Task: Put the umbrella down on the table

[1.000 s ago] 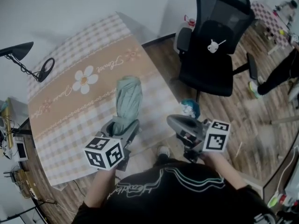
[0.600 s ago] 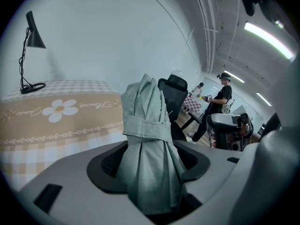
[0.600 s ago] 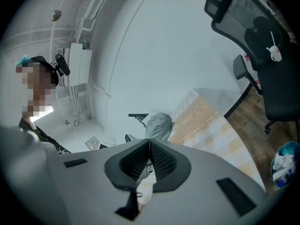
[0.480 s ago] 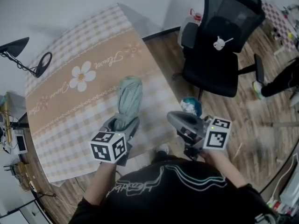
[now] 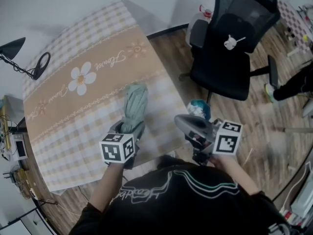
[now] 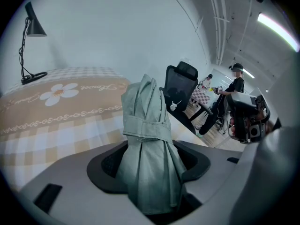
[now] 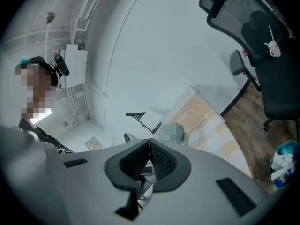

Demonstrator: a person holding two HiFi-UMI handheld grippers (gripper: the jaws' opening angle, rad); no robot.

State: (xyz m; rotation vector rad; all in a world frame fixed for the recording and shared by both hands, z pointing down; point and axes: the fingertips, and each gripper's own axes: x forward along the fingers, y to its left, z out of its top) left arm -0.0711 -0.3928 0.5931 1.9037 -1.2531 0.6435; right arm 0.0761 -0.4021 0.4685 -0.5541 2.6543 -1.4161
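A folded pale-green umbrella (image 5: 135,103), wrapped with its strap, sticks forward out of my left gripper (image 5: 129,129) over the near edge of the checked table (image 5: 73,111). In the left gripper view the umbrella (image 6: 147,144) fills the gap between the jaws of my left gripper (image 6: 150,168), and both pads press on its lower folds. I cannot tell whether its far end touches the cloth. My right gripper (image 5: 188,126) hangs off the table's right side. In the right gripper view my right gripper (image 7: 149,158) has its pads together with nothing in them.
A black office chair (image 5: 230,43) stands on the wood floor right of the table. A small bin with a teal bag (image 5: 198,109) sits by the table's near right corner. A black desk lamp (image 5: 19,58) stands at the table's far left. A person (image 6: 234,93) stands further back.
My left gripper has sunk toward the table with the umbrella still in it, tilting it further down. The right gripper has shifted slightly.
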